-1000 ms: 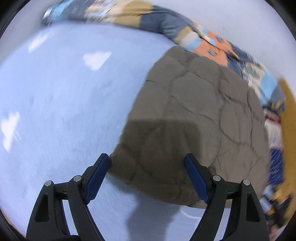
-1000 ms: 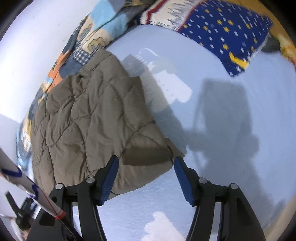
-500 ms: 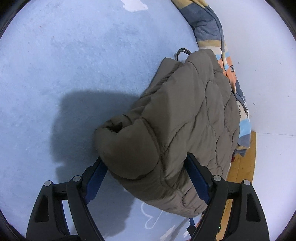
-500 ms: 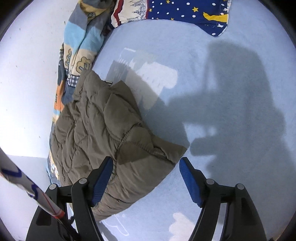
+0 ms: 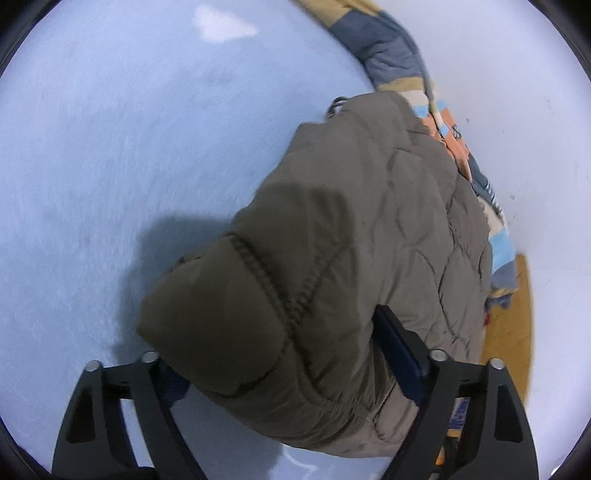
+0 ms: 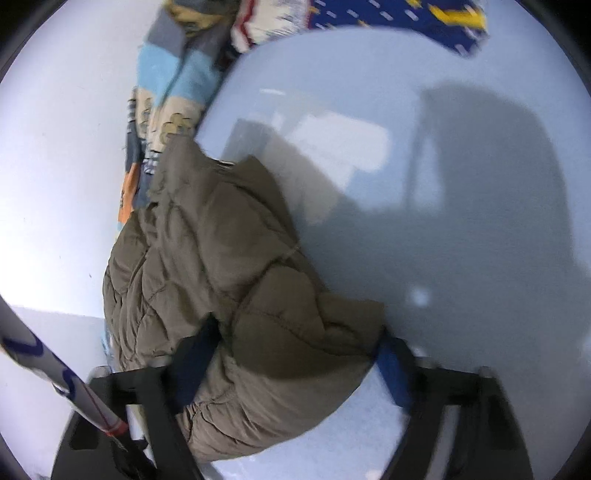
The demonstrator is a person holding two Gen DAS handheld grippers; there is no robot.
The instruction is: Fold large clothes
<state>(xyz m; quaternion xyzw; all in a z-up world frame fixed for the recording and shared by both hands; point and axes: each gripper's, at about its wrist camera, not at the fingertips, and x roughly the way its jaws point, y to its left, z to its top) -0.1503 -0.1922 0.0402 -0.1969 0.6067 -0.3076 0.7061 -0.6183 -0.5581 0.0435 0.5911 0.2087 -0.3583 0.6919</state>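
Note:
A folded olive-brown quilted jacket [image 5: 343,236] lies on a pale blue surface [image 5: 110,147]. My left gripper [image 5: 284,354] is open, its jaws straddling the near left corner of the jacket, the puffy edge bulging between them. One blue pad [image 5: 397,350] presses against the fabric; the other is mostly hidden under the jacket. In the right wrist view the same jacket [image 6: 221,266] fills the lower centre. My right gripper [image 6: 295,362] is open, its jaws straddling the jacket's near right corner.
A patchwork blanket [image 5: 391,59] in blue, tan and orange runs along the white wall behind the jacket, also in the right wrist view [image 6: 173,85]. A dark blue starred cloth [image 6: 424,18] lies at the far edge. A wooden floor strip [image 5: 513,314] shows at right.
Both grippers have pushed forward and down over the jacket's near corners. The jacket now sits between the jaws of each, and its near edge has bunched up.

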